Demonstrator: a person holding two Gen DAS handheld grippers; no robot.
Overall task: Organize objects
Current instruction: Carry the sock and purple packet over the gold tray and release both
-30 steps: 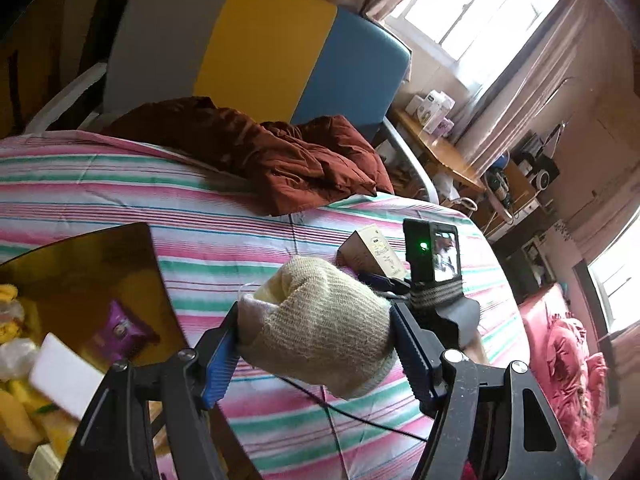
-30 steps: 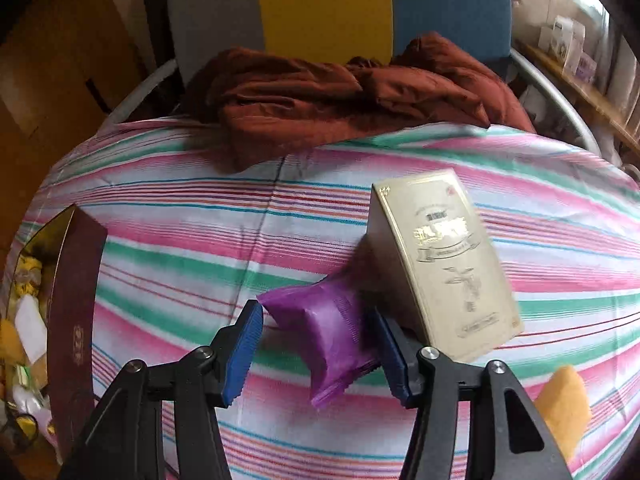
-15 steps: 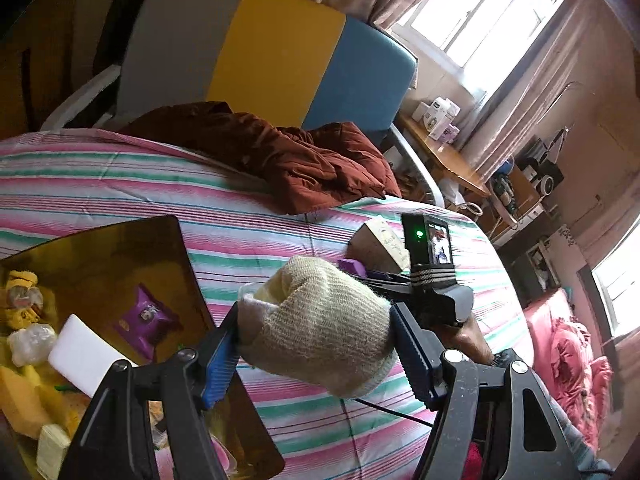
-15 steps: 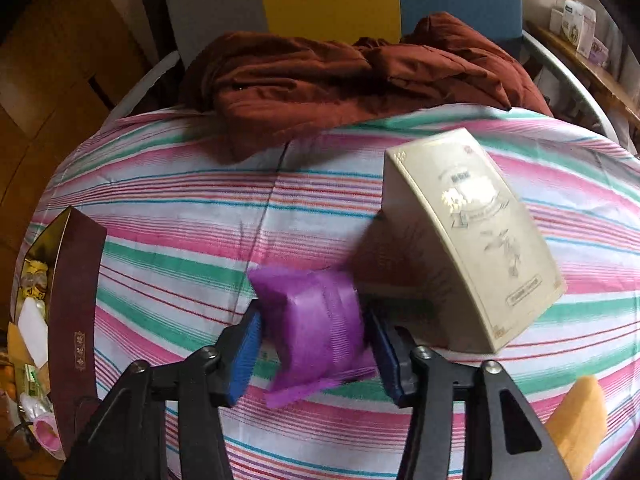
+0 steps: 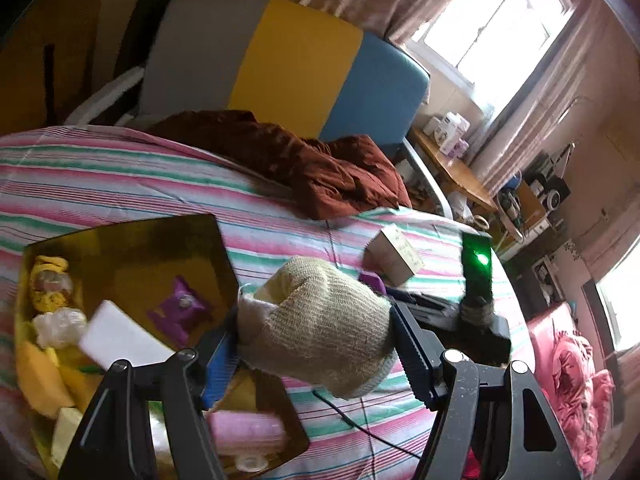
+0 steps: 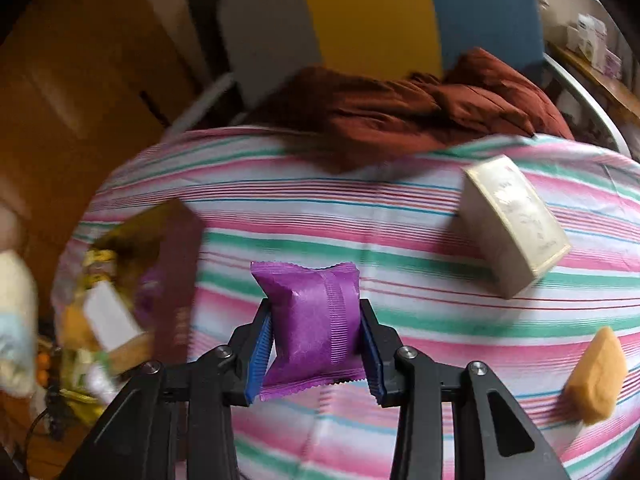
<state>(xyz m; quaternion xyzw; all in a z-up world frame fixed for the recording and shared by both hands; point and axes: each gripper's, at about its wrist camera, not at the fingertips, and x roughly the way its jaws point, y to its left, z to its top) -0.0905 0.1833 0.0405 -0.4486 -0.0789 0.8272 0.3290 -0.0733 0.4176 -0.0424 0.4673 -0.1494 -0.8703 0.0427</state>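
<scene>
My left gripper (image 5: 316, 344) is shut on a beige knitted scrub pad (image 5: 320, 320), held above the right edge of the gold-lined box (image 5: 120, 240). In the box lie a purple packet (image 5: 178, 312), a white block (image 5: 116, 340) and several yellow items. My right gripper (image 6: 316, 352) has a second purple packet (image 6: 312, 320) between its blue pads; the jaws are closing and press on it, and it hangs above the striped cover. In the right wrist view the same box (image 6: 176, 280) is blurred at the left.
A cream carton (image 6: 512, 220) lies tilted on the striped bedspread (image 6: 360, 216) at the right, and an orange sponge (image 6: 596, 376) lies nearer the right edge. A rust-brown garment (image 6: 420, 108) is heaped at the far side before a grey, yellow and blue chair (image 5: 288, 60). A black cable (image 5: 352, 416) crosses the cover.
The right jaws narrowed onto the purple packet and lifted it off the cover, away from the cream carton and leftward. The left gripper carried the knitted pad over the box's edge.
</scene>
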